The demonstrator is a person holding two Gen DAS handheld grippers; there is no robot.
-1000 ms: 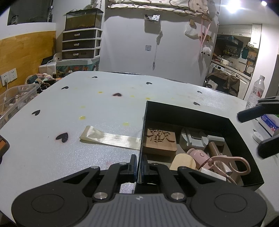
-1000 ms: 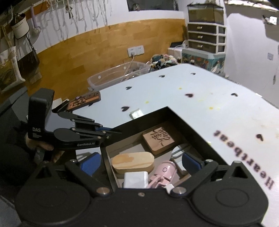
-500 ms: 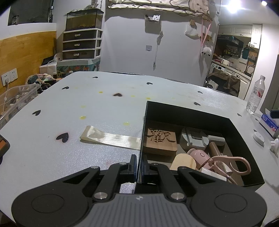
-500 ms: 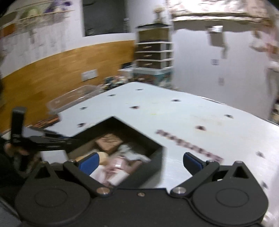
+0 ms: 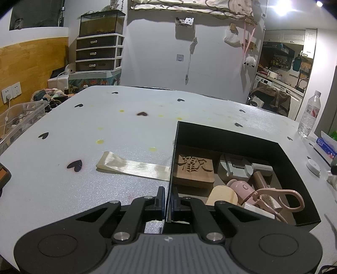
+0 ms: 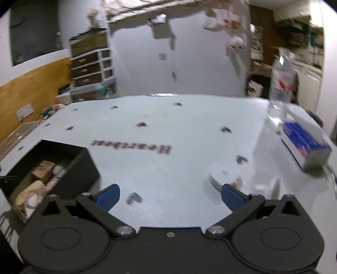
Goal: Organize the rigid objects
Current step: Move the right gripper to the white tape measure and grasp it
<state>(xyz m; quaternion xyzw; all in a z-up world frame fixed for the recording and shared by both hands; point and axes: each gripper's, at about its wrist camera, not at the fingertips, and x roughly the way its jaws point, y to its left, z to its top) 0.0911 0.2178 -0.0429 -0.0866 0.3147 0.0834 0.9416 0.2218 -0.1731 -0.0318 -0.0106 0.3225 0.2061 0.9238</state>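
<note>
- My left wrist view is sharp; a ceiling lamp (image 5: 282, 9) flares white at the top right corner and washes out the wall around it.
- The room is dim overall, and the surface (image 5: 105, 168) reads pale grey with fine grain.
- The inside of the black box (image 5: 221, 134) lies in shadow, darkest along its far wall.
- A strip of tape (image 5: 134, 167) near the box's left wall glares softly.
- My right wrist view is smeared by motion: the printed lettering (image 6: 132, 146), the blue-and-white carton (image 6: 305, 143) and the bottle (image 6: 283, 84) at the surface's right edge are all blurred.
- Both views bow at the edges, with black corners.
</note>
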